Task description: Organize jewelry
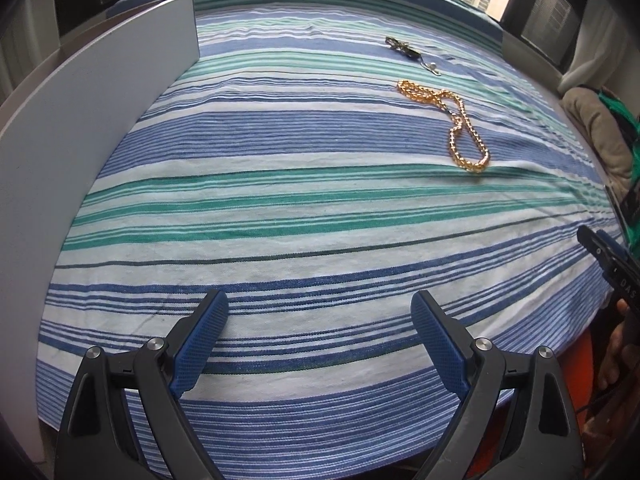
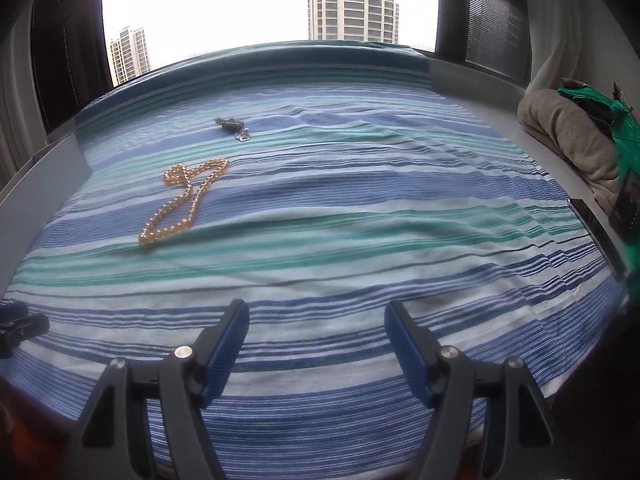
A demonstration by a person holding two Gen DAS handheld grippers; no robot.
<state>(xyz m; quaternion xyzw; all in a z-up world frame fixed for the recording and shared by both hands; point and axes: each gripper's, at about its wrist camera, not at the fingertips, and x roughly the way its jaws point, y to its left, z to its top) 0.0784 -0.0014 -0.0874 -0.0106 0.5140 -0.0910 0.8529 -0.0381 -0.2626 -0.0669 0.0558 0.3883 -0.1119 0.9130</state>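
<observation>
From my left wrist, my left hand-held gripper [image 1: 320, 312] is spread over the striped cloth [image 1: 280, 208]; the gold bead necklace [image 1: 460, 124] lies well ahead to the right, a small metal piece [image 1: 404, 50] beyond it.

From my right wrist, my right hand-held gripper [image 2: 316, 320] is spread and empty; the necklace [image 2: 184, 200] lies ahead to the left.

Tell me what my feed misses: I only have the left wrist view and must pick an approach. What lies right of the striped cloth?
Observer: A beige bundled cloth with green fabric behind it lies on the grey ledge.
Operator: Anything nearer that edge?
Observer: A dark flat slab, perhaps a phone, lies along the striped cloth margin.
Operator: Is the right gripper free?
Observer: Yes, the right gripper has its jaws open with nothing between them, well short of the gold bead necklace.
</observation>
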